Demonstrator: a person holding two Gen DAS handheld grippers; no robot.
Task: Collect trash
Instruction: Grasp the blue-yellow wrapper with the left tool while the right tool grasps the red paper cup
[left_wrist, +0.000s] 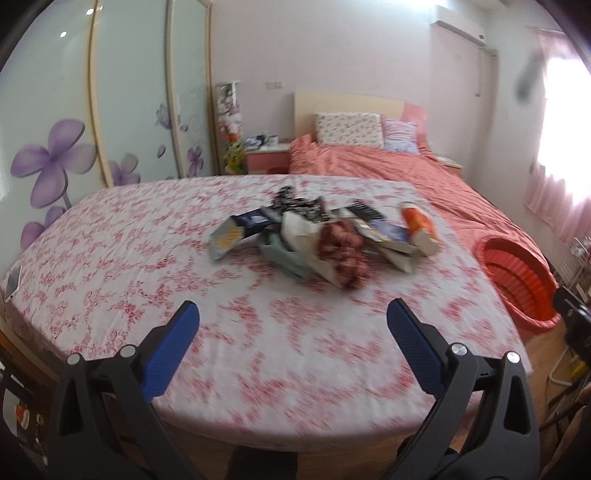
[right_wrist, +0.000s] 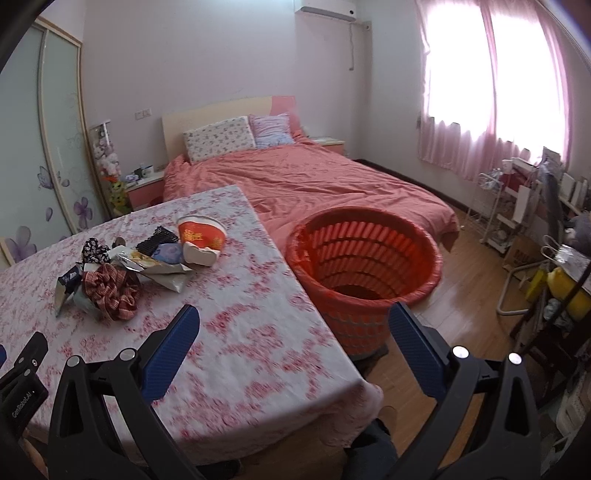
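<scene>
Orange bin (right_wrist: 364, 258) beside table (right_wrist: 258, 332) edge | left gripper (left_wrist: 291, 317) wide | right gripper (right_wrist: 293, 321) wide

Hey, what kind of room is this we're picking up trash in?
A home bedroom, by the look of it: a made bed with pillows against the far wall, a sliding-door wardrobe painted with flowers, and pink curtains over the window.

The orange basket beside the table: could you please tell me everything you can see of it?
The orange basket is a round, slatted bin, plastic by the look of it, with a thin orange liner bag folded over its rim. It stands upright on the wooden floor, close against the table edge, with the bed behind it. It looks empty; the dark bottom shows. Neither gripper touches it.
</scene>
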